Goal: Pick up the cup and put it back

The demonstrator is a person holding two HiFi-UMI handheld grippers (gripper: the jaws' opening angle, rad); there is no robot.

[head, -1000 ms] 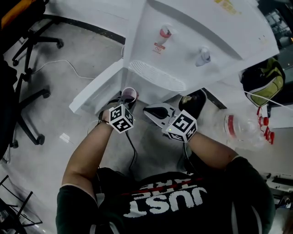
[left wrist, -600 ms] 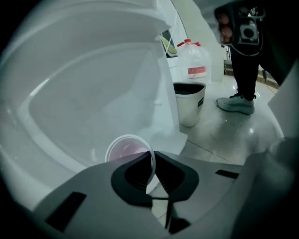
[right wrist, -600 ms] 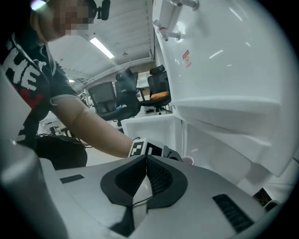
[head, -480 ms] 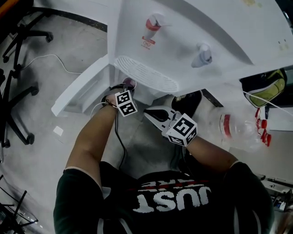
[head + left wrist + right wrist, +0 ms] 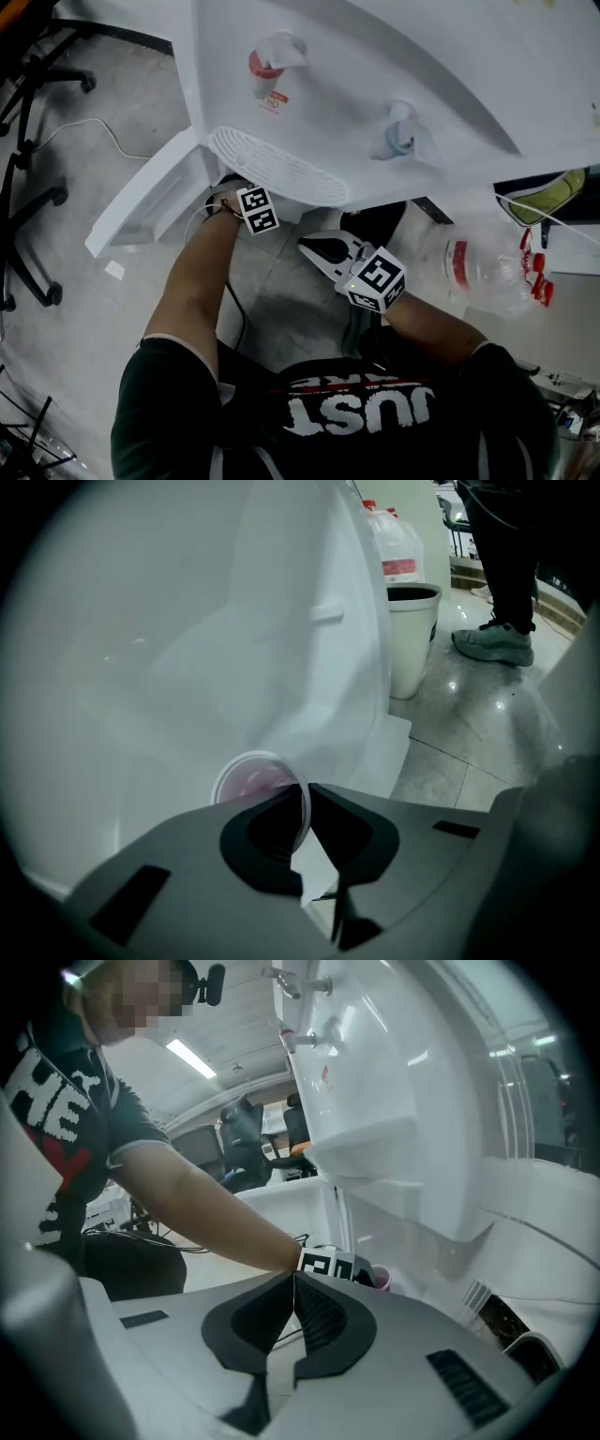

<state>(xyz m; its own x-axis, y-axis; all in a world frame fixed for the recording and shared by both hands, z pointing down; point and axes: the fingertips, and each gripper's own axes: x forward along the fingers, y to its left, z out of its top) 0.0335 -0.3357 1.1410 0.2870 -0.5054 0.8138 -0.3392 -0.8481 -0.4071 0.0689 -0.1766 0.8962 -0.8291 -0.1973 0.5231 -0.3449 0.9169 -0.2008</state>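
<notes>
a: head view first. which step do you put it at?

b: the put-back, by my judgement. the left gripper (image 5: 253, 206) reaches in below the drip tray (image 5: 277, 169) of the water dispenser (image 5: 375, 75), beside the open cabinet door (image 5: 141, 211). the cup is hidden under the tray here. the right gripper (image 5: 309, 248) hangs just beside it, apart from the dispenser.

a: left gripper view?

b: the jaws are clamped on the cup (image 5: 248, 780), pinching its thin wall at the rim, one jaw inside and one outside. the cup sits just ahead and left of the jaw tips, mouth tilted towards the camera, pinkish within, close against the white panel. whether its base rests on anything, i cannot tell.

a: right gripper view?

b: jaws pressed together, nothing between them. beyond them the left wrist and the cup's pink edge show low by the cabinet.

a: next move?

b: likely bring the cup upright, seat its base on a shelf, then part the jaws. the rim grip is thin; a knock on the panel could tip it.
</notes>
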